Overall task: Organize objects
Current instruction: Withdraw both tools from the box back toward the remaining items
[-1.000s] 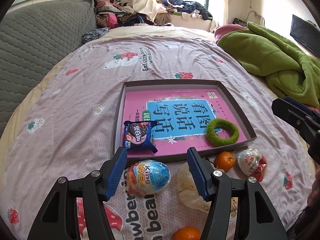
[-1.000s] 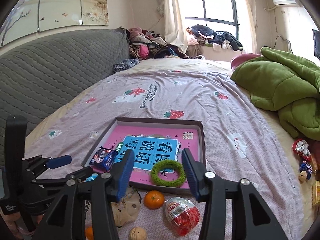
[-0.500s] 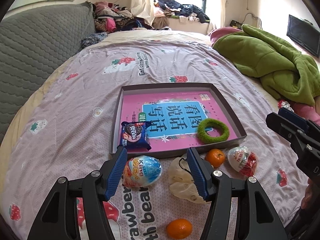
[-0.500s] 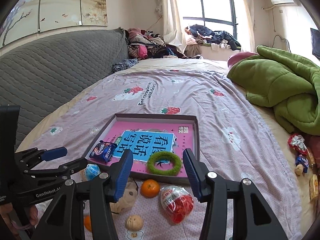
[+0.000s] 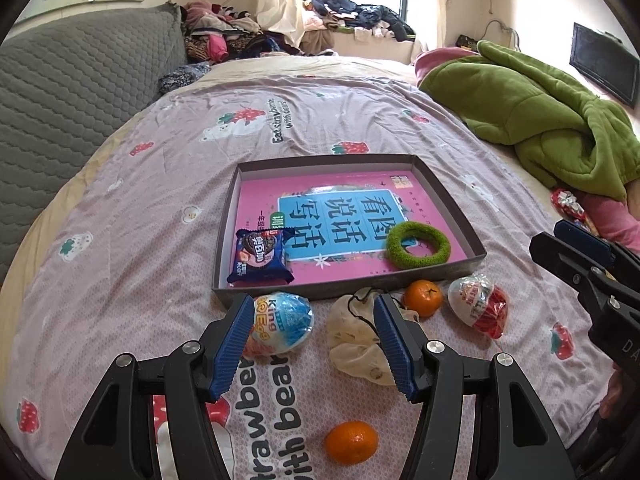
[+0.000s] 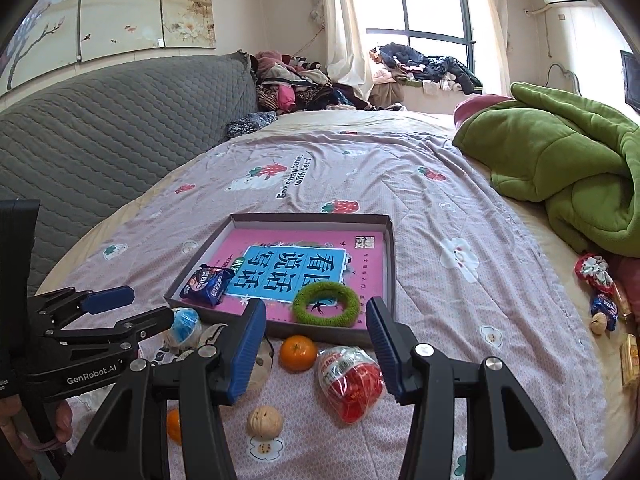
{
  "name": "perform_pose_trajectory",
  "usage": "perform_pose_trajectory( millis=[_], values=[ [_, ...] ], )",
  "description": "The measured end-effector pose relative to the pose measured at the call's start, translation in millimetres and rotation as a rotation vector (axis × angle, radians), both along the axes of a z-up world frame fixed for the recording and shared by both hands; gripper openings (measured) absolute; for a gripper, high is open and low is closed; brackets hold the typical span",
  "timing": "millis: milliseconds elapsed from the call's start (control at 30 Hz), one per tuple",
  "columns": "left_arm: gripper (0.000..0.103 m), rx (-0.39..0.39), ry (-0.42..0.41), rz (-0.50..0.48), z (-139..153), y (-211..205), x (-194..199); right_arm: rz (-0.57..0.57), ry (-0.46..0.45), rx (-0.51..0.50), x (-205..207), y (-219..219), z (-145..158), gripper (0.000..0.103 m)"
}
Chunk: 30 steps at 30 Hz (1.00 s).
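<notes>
A shallow dark tray (image 5: pixel 452 216) on the bed holds a pink book (image 5: pixel 340 216), a blue cookie pack (image 5: pixel 260 256) and a green fuzzy ring (image 5: pixel 418 245). In front of it lie a blue toy egg (image 5: pixel 280 328), a cream pouch (image 5: pixel 356 340), an orange (image 5: pixel 423 298), a red toy egg (image 5: pixel 478 310) and a nearer orange (image 5: pixel 351 442). My left gripper (image 5: pixel 310 320) hangs open above the blue egg and the pouch, holding nothing. My right gripper (image 6: pixel 316 320) is open and empty over the orange (image 6: pixel 298 353) and red egg (image 6: pixel 352 384). A walnut (image 6: pixel 265 422) lies below it.
A green blanket (image 6: pixel 560 168) is heaped at the right. A grey padded headboard (image 6: pixel 100 136) runs along the left, with piled clothes (image 6: pixel 296 88) at the far end. Small wrapped snacks (image 6: pixel 600 280) lie at the bed's right edge. A hand (image 6: pixel 24 420) holds the left gripper.
Both grippers have drawn back a little from the tray, so it looks smaller and the nearer orange and walnut show more fully. Both jaws stay equally wide.
</notes>
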<state>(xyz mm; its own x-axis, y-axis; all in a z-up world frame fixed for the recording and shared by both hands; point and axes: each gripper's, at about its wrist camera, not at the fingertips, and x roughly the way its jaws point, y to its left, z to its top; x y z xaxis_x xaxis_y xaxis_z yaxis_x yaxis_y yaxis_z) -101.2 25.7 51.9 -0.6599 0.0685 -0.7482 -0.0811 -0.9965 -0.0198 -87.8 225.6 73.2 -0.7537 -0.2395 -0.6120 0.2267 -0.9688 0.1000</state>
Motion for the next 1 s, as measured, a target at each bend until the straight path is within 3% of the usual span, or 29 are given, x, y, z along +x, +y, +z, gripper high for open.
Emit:
perform_pose_trajectory(
  millis=[1000],
  values=[
    [0.064, 0.002, -0.052, -0.038, -18, 14, 7, 0.008, -0.069, 0.064, 4, 5, -25, 0.052]
  ],
)
